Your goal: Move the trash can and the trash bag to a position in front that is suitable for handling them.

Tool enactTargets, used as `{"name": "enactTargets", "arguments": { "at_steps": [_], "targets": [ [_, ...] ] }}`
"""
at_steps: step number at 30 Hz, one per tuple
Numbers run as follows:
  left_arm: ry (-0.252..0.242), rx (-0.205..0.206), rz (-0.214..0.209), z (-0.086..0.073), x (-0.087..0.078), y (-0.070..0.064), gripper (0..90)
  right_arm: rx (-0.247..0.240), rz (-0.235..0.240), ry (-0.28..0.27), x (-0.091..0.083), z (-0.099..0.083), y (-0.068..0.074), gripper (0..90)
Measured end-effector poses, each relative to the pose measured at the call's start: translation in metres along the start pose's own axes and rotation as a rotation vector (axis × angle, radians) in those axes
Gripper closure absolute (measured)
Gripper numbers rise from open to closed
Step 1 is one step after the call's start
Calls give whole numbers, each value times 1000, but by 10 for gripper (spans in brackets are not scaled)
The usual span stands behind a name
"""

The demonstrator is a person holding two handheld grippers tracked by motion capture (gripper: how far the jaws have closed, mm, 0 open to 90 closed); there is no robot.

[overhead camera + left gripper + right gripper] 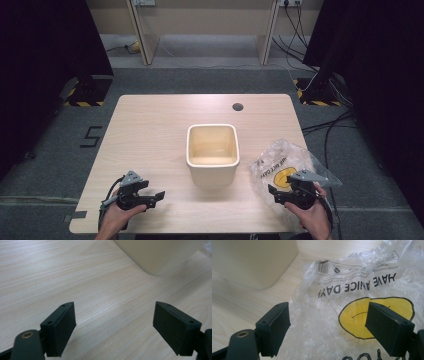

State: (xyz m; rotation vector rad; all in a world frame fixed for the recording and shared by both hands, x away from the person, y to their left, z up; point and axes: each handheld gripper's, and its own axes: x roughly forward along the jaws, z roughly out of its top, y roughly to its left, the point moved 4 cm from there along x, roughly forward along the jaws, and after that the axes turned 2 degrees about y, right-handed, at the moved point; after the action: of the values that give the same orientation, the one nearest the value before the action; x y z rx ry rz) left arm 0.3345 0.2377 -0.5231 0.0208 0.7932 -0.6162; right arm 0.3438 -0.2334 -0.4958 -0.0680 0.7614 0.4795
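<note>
A cream square bin (212, 152) stands open and empty at the table's middle. To its right lies a crumpled clear plastic bag (281, 167) printed with a yellow smiley face (372, 315) and the words "HAVE A NICE DAY". My right gripper (276, 195) hovers over the bag's near edge, open, its jaws spread wide above the plastic (327, 322). My left gripper (156, 197) is open near the front left edge, pointing right toward the bin (155, 255), with bare wood between its jaws (113, 322).
The light wooden table (150, 130) has a dark cable hole (238, 106) near its far edge. Black stands with hazard-striped bases (85, 95) flank the table, and cables (330, 125) run over the grey floor at right.
</note>
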Motion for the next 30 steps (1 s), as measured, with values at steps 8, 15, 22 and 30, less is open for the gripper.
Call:
{"name": "enactTargets", "arguments": {
  "at_steps": [8, 15, 22, 30],
  "targets": [
    [-3, -6, 1, 0, 0, 0, 181, 5, 3, -2, 0, 1, 0, 198],
    [-3, -9, -2, 1, 0, -2, 181, -7, 5, -6, 3, 6, 2, 203],
    [-17, -40, -21, 4, 0, -5, 181, 41, 43, -15, 4, 17, 6, 208],
    [-60, -50, -47, 28, 4, -10, 181, 15, 17, -12, 17, 41, 20, 215]
  ]
}}
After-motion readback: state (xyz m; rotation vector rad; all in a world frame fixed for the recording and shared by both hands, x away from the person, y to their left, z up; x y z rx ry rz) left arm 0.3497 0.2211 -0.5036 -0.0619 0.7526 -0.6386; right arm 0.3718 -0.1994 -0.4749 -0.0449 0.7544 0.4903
